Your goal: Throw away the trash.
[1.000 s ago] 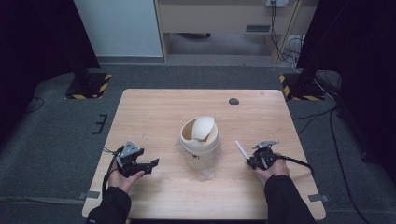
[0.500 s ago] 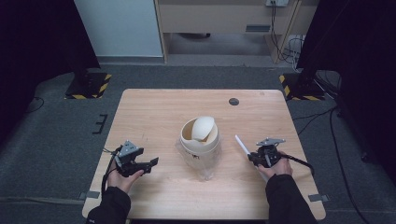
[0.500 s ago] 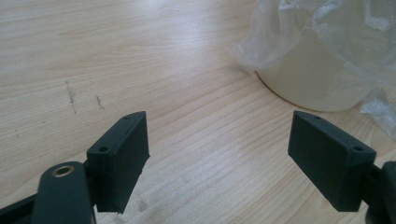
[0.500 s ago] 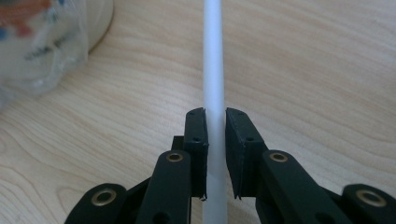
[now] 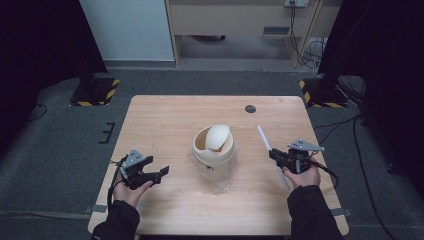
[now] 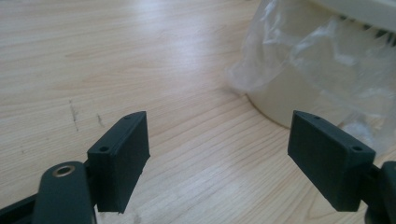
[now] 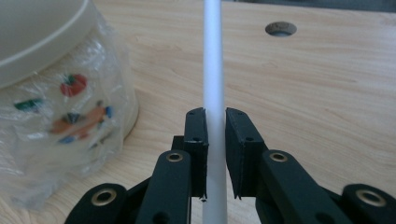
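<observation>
Wooden table (image 5: 170, 125), bagged cream bin (image 5: 214, 150).

In my right gripper view, the white rod (image 7: 213, 60) is running past the top edge; crinkled plastic wrap (image 7: 60, 126) is blurring the bin's printed pictures.

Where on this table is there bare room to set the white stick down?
Bare wood lies between the cup and the table's far edge, short of the round hole, and along the left side beyond the left gripper. It is crowded around the cup's crumpled plastic wrap.
</observation>
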A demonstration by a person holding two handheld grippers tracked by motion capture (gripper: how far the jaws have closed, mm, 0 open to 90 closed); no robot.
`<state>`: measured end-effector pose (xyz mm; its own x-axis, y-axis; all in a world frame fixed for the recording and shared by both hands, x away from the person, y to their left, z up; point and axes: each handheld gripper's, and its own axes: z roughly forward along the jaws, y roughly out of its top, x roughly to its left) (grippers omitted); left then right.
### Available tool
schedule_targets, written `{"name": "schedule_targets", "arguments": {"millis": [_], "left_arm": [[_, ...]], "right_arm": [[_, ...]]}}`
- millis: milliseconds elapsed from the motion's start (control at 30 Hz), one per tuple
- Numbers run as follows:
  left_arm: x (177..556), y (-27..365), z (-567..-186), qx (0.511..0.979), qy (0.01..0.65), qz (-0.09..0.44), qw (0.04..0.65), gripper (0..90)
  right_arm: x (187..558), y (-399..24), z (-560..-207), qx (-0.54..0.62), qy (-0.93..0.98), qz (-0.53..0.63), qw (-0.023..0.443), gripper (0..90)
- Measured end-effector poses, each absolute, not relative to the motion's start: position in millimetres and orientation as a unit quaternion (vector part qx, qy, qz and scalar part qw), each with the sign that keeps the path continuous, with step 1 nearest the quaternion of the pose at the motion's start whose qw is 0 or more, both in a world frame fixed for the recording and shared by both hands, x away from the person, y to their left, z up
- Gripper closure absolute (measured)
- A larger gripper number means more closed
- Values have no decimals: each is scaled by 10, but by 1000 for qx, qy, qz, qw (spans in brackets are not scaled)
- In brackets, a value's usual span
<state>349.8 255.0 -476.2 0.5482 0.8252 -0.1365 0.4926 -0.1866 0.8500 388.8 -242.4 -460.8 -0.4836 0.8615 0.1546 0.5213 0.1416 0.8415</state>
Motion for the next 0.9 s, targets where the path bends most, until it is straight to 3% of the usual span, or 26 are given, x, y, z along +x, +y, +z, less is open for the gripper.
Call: {"name": "schedule_targets", "arguments": {"millis": [900], "left_arm": [[3373, 2588, -4203, 677, 424, 215, 562, 211]], "right_arm": [[3697, -2325, -4053, 397, 689, 562, 227, 793]]}}
